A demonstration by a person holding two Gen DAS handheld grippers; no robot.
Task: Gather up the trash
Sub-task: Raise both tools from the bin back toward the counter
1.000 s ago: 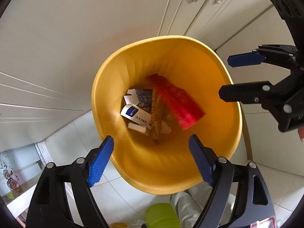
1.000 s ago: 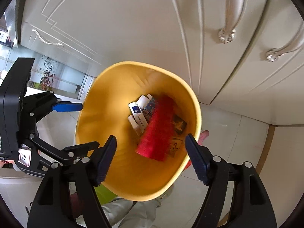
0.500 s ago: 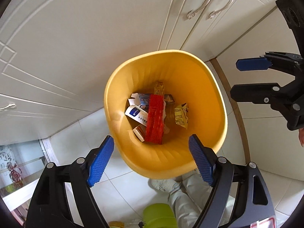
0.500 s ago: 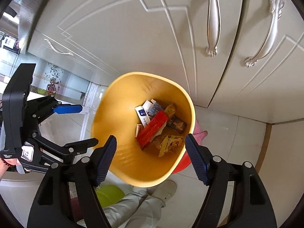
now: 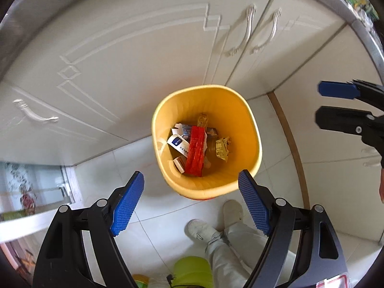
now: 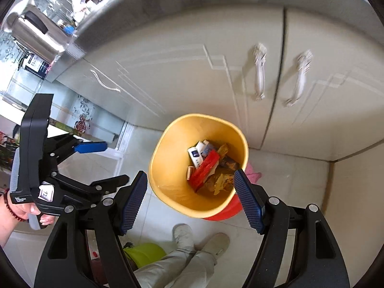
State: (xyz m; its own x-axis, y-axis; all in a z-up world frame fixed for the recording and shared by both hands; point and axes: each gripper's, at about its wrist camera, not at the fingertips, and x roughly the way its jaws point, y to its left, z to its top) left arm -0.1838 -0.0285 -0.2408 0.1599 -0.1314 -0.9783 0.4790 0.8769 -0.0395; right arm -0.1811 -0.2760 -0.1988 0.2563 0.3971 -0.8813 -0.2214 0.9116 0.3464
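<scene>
Both grippers point steeply down over the floor, jaws apart, nothing between: left gripper [image 5: 190,202], right gripper [image 6: 190,200]. Yellow bin [image 5: 250,129] stands upright, mouth up, on tile by the white cabinets [image 5: 120,60]. Inside it, red wrapper [image 5: 196,153] lies lengthwise among small boxes and packets. Person's shoes [image 5: 231,212] just beside bin; green container [image 6: 144,252] near.

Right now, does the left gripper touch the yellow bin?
Apart. In the right wrist view the left gripper hangs open off to the side of the bin, with bare floor between them.
</scene>
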